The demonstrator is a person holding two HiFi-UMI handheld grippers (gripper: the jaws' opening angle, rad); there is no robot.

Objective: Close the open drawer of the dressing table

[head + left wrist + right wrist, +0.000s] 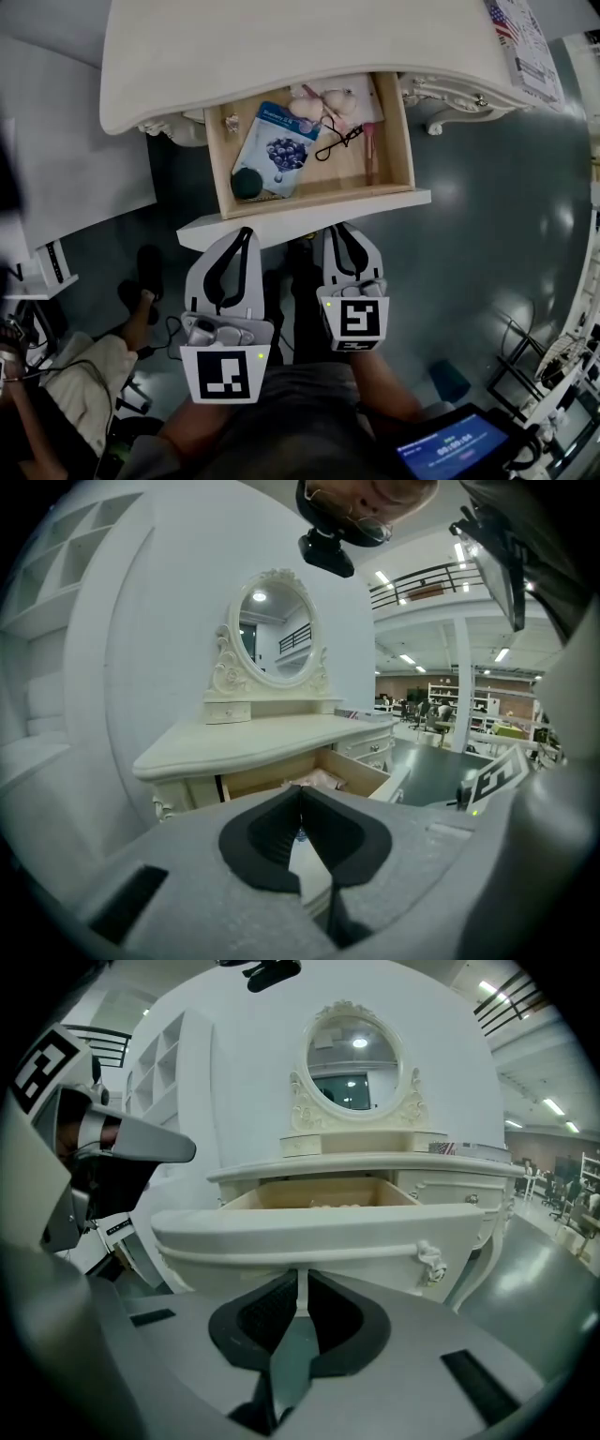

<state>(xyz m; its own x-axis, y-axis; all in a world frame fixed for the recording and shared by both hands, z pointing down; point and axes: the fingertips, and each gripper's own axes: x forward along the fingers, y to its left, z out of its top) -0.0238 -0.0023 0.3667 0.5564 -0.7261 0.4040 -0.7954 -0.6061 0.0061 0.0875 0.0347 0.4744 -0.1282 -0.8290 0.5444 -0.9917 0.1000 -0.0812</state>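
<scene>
The white dressing table (281,47) has its drawer (309,192) pulled out, wooden inside, with a white front panel (300,221). In the drawer lie a blue packet (278,145), a dark round item (247,183), a pink soft toy (328,101) and a black clip. My left gripper (246,232) is shut and empty, its tips at the front panel's left part. My right gripper (339,228) is also shut and empty, just before the panel's middle. In the right gripper view the panel (328,1227) fills the space ahead of the right gripper (302,1274). The left gripper (301,789) looks toward the drawer (328,772).
An oval mirror (354,1063) stands on the table top. A printed sheet with a flag (525,37) lies at its right end. A white shelf unit (56,141) stands left. A person sits at lower left (66,375). A lit tablet (450,448) is at lower right.
</scene>
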